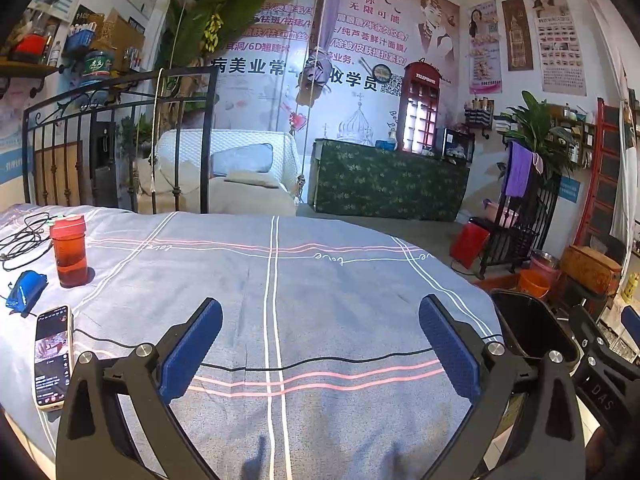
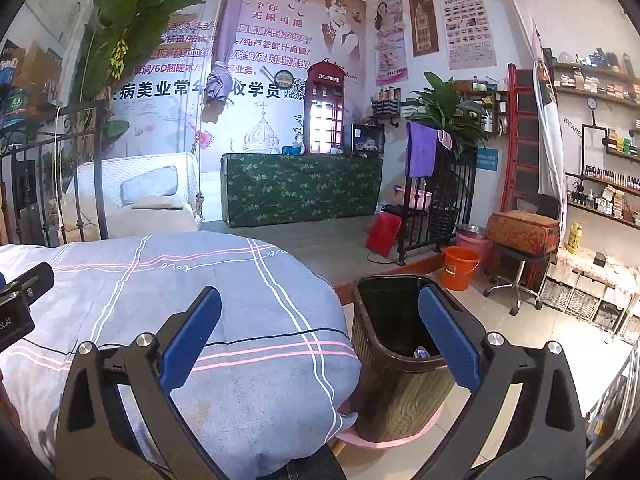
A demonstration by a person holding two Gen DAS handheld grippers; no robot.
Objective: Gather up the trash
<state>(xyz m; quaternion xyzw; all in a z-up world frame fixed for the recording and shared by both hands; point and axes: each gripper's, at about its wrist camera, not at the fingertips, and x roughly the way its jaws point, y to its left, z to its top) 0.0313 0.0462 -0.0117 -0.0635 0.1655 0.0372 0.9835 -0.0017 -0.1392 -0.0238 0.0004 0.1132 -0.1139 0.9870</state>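
Observation:
A dark brown trash bin (image 2: 394,364) stands on the floor against the right edge of the table; a small pale scrap (image 2: 421,353) lies inside it. The bin also shows in the left wrist view (image 1: 532,328). My left gripper (image 1: 320,344) is open and empty above the blue-grey striped tablecloth (image 1: 320,280). My right gripper (image 2: 320,340) is open and empty, its left finger over the table edge and its right finger (image 2: 448,340) over the bin's mouth. No loose trash shows on the cloth.
A red bottle (image 1: 70,252), a blue device (image 1: 26,290), a phone (image 1: 52,356) and black cables (image 1: 24,240) lie at the table's left. A thin black cable (image 1: 320,364) crosses the cloth. An orange bucket (image 2: 460,266) and a stool (image 2: 518,264) stand beyond the bin.

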